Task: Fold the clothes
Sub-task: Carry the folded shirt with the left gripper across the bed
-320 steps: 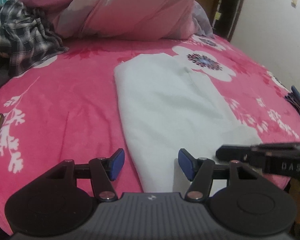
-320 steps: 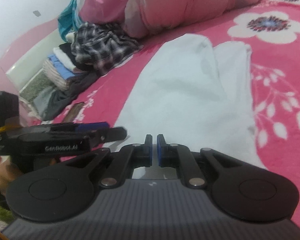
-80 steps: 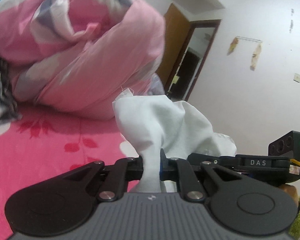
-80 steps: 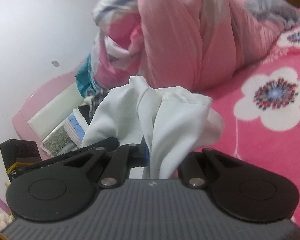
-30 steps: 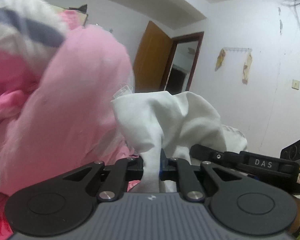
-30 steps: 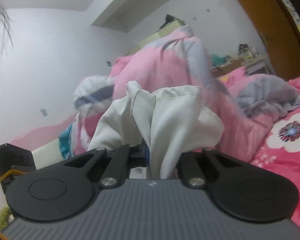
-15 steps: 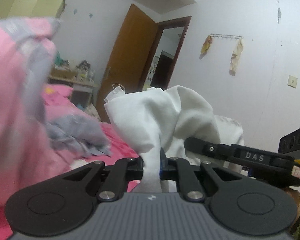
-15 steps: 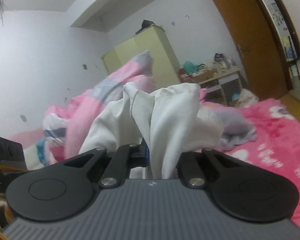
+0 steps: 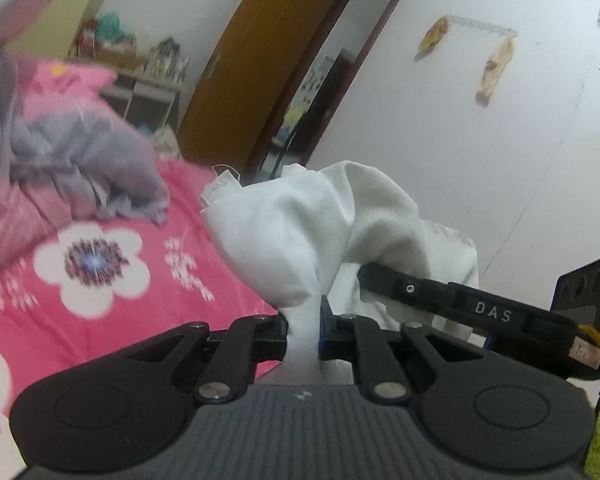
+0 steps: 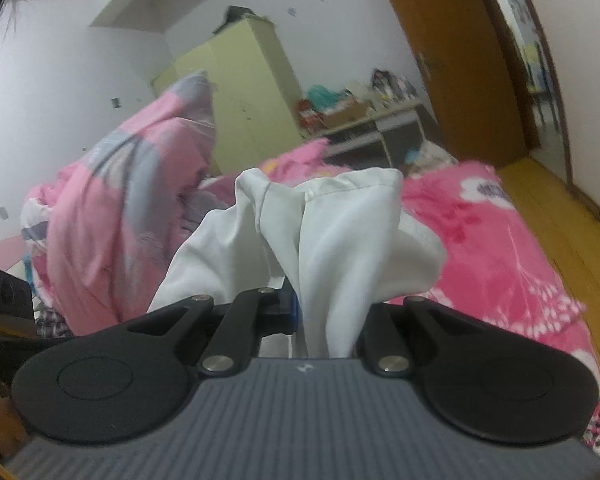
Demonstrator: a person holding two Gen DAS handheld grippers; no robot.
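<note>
Both the left gripper and the right gripper are clenched on the bunched white cotton garment, at frame centre. The thick bundle could slip out, I think, spoiling any fold.

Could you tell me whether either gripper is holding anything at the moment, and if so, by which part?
Both are. The left gripper and the right gripper each pinch a bunched edge of the white garment; which part exactly cannot be told.

Each wrist camera looks forward along its claw, close up, sharing the white garment and pink bed.
</note>
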